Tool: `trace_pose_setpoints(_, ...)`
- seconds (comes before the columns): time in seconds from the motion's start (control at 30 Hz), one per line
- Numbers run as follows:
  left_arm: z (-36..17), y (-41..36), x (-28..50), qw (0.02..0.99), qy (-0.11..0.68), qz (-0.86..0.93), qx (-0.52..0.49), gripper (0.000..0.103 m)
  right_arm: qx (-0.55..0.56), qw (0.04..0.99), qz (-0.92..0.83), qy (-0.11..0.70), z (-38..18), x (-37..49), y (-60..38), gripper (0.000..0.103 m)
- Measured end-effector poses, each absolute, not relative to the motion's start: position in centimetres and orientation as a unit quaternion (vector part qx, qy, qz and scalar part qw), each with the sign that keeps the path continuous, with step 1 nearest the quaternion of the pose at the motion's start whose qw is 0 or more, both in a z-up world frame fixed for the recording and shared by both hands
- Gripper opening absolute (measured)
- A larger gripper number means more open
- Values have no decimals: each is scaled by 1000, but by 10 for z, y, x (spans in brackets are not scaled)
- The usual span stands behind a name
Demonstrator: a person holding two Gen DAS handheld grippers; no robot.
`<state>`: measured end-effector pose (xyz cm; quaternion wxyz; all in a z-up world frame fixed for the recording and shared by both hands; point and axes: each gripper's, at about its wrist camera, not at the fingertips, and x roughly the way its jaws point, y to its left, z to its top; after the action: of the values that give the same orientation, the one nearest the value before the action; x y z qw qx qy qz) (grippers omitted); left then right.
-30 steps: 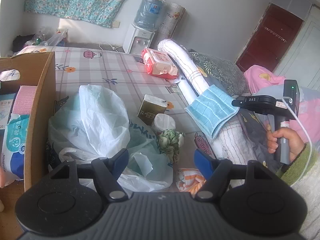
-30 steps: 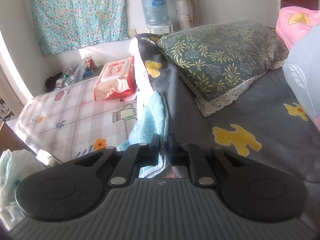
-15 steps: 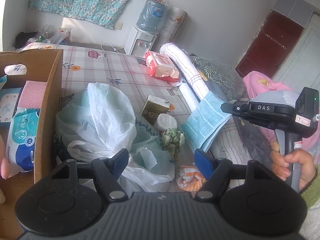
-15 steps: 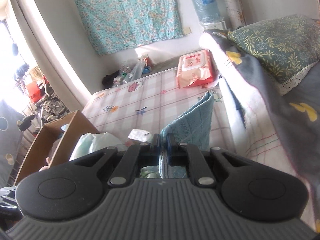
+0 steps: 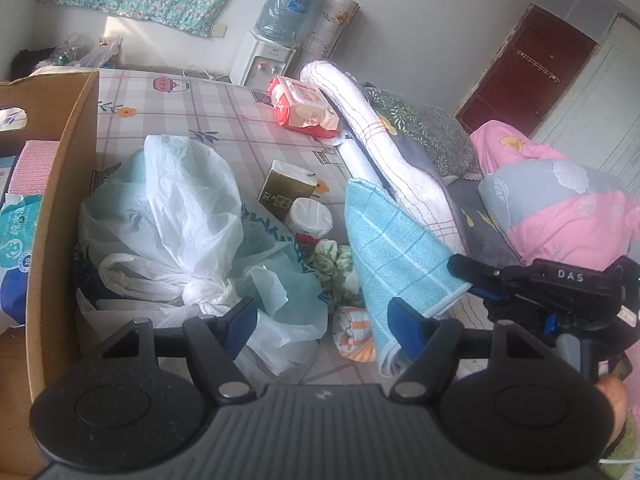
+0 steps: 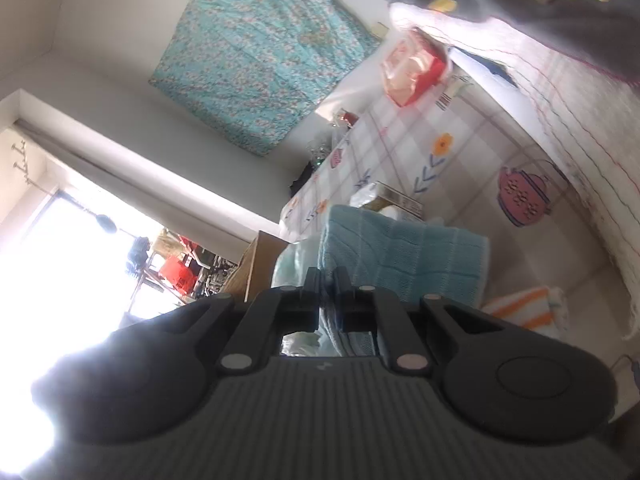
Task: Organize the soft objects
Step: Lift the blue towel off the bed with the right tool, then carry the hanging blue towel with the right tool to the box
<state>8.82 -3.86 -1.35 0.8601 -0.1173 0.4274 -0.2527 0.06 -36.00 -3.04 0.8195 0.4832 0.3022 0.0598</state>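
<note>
A light blue checked towel (image 5: 394,254) hangs in the air over the bed, pinched at its lower right edge by my right gripper (image 5: 464,270), which is shut on it. In the rolled right wrist view the same blue towel (image 6: 404,254) drapes ahead of my right gripper (image 6: 327,280). My left gripper (image 5: 322,322) stands open with nothing between its blue pads, just left of the towel's hanging end. Below the towel lie a green floral cloth bundle (image 5: 334,268) and an orange striped rolled cloth (image 5: 354,340). A cardboard box (image 5: 60,216) stands at the left.
White and pale green plastic bags (image 5: 180,232) are heaped beside the box. A tissue pack (image 5: 286,192), a white roll (image 5: 310,218) and a red wipes pack (image 5: 304,108) lie on the checked sheet. Rolled bedding (image 5: 384,160), pillows and a pink quilt (image 5: 560,200) fill the right.
My right gripper has carried the blue towel off the rolled bedding, leftward and nearer to my left gripper, and has rolled over. The left gripper has stayed in place, open.
</note>
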Motion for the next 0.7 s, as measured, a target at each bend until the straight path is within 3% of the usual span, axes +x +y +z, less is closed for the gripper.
trace_pose_setpoints(0.2,-22,-60,94,849,444,-266,-106,68,505,798,2,330,-74,-25,-366,6)
trace_pose_setpoints(0.7,-57,-137,113,823,489,-283,-51,58,513,774,29,370,-108,-34,-360,9)
